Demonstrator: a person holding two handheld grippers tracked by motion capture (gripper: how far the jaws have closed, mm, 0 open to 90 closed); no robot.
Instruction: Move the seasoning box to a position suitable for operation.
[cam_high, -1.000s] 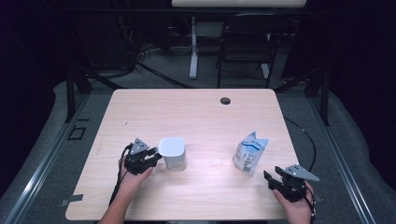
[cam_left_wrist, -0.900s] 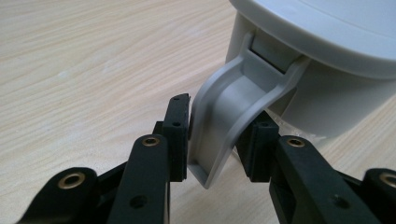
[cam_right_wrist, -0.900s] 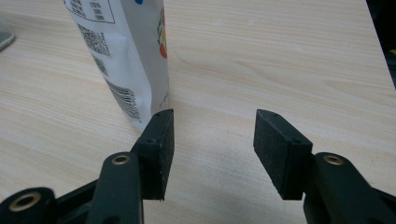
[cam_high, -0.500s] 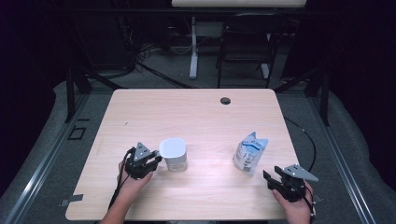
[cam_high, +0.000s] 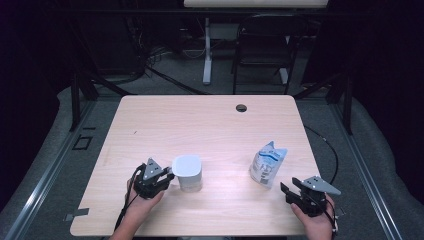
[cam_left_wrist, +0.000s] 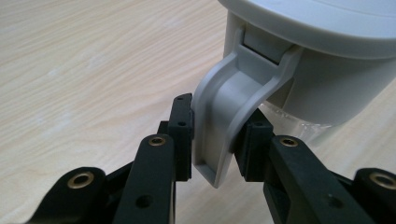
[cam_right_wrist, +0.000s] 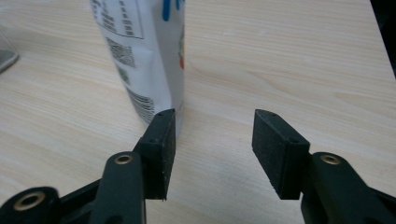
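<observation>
Jug (cam_high: 187, 172) stands at the surface's (cam_high: 210, 125) 7 o'clock, its handle (cam_left_wrist: 224, 126) clamped by the left hand-held gripper (cam_left_wrist: 215, 135), while the right hand-held gripper (cam_right_wrist: 212, 154) gapes empty at the pouch's (cam_high: 267, 162) 4 o'clock.

Bare table (cam_high: 220, 125) lies open between container (cam_high: 187, 172) and pouch (cam_high: 267, 162).

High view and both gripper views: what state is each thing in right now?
Container: upright on the table, lid on.
Container handle: between the left gripper's pads, which touch it on both sides.
Left gripper: jaws have just been closing, now shut on the handle.
Pouch: standing upright, not held.
Right gripper: open, nothing between the pads, pouch just ahead of one pad.
Table: bare wood with a cable hole near the far edge.
</observation>
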